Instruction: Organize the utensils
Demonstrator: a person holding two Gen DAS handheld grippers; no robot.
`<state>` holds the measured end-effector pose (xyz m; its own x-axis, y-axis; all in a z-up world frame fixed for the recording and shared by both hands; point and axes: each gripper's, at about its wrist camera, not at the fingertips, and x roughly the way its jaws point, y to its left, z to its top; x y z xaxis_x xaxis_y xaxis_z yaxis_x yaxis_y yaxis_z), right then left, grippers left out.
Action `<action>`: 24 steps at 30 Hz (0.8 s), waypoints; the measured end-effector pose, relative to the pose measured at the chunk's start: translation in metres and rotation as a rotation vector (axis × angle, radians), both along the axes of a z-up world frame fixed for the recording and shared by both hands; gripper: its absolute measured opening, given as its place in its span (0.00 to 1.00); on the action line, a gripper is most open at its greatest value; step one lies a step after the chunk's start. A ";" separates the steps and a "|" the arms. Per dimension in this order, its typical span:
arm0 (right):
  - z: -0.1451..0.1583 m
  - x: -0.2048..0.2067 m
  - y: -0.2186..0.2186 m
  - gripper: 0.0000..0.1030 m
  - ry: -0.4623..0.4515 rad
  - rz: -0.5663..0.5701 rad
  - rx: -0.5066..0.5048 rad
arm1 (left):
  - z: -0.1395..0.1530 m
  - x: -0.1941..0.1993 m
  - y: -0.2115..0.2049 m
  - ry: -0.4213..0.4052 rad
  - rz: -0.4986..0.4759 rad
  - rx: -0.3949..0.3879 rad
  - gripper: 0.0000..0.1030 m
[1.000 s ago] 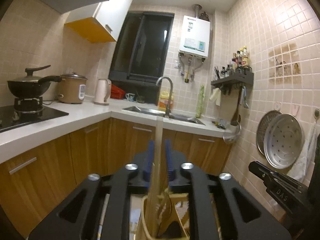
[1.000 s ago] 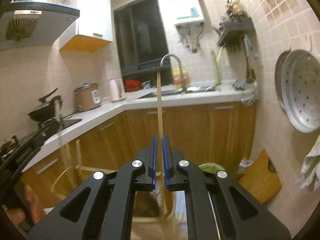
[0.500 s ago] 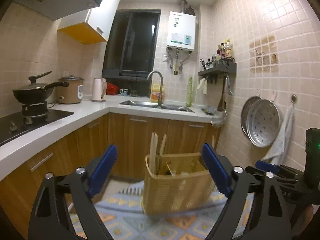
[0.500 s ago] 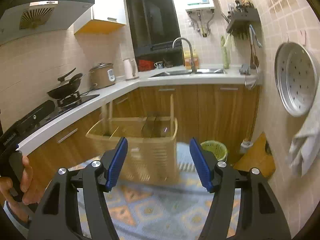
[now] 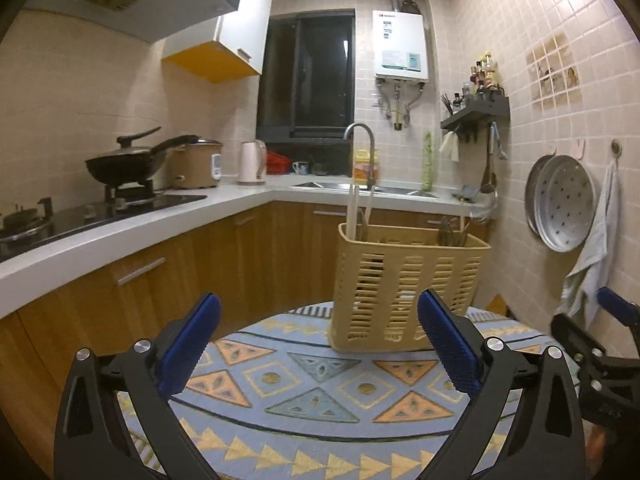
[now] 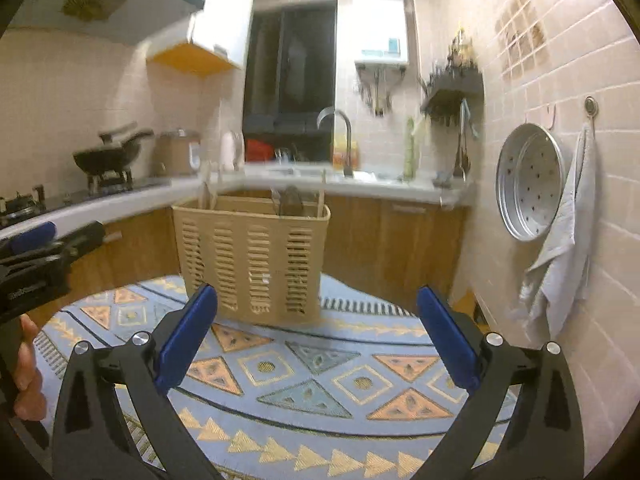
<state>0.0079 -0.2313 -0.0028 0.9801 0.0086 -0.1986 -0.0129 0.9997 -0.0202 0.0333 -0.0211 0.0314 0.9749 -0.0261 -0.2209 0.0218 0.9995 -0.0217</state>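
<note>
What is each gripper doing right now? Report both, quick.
Left gripper: jaws opening wide, nothing between them.
Right gripper: jaws opening wide, nothing between them; the utensil basket stands beyond, untouched.

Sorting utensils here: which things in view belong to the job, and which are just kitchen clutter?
Job: slotted basket; chopsticks standing in it; dark utensils in it.
Clutter: wok; rice cooker; kettle; steamer trays; towel.
</note>
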 end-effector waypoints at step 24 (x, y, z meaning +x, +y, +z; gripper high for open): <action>-0.020 0.023 -0.002 0.93 0.157 0.018 0.050 | -0.026 0.002 -0.028 0.021 -0.020 0.144 0.93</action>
<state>0.0306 -0.2334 -0.0231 0.9365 0.0398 -0.3485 -0.0300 0.9990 0.0334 0.0355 -0.0489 0.0055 0.9696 -0.0118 -0.2443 0.0427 0.9917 0.1216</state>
